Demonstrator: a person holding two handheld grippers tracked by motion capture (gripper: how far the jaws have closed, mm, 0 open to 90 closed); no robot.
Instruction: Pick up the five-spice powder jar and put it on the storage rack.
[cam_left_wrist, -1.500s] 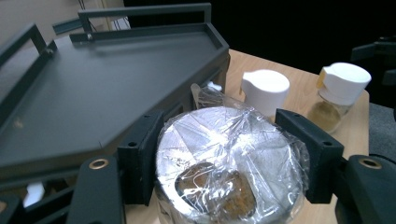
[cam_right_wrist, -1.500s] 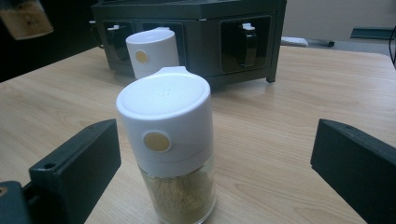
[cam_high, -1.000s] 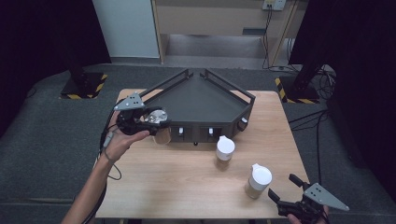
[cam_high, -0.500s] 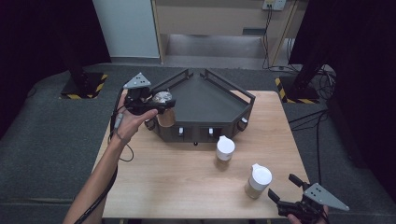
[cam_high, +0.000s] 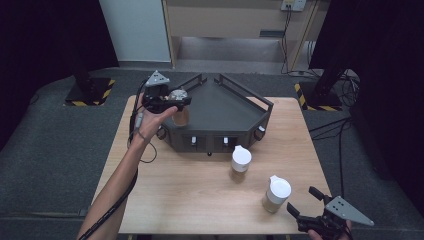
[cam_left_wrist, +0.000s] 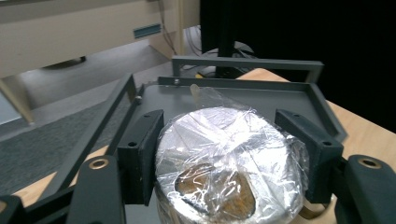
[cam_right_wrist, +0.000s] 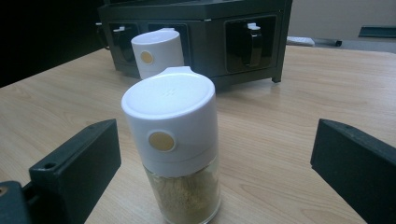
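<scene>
A jar with clear plastic film over its top (cam_high: 179, 105) (cam_left_wrist: 229, 163) hangs at the left corner of the dark grey angular rack (cam_high: 220, 107) (cam_left_wrist: 261, 93), with my left gripper (cam_high: 172, 102) (cam_left_wrist: 224, 154) shut on it, one pad on each side. Two spice jars with white caps stand on the wooden table: one (cam_high: 240, 162) (cam_right_wrist: 156, 51) close to the rack's front, the other (cam_high: 276, 194) (cam_right_wrist: 175, 149) nearer the front right. My right gripper (cam_high: 304, 201) (cam_right_wrist: 219, 163) stands open just beyond the front-right jar, its pads apart from it.
The rack (cam_right_wrist: 201, 32) has dark knobs on its front face. The wooden table (cam_high: 200, 190) ends close to my right gripper at the front edge. Grey floor mats surround the table, with black stands at the back left and right.
My left gripper has carried the film-covered jar up and to the right, from beside the rack's left front toward its left corner. The right gripper has stayed put.
</scene>
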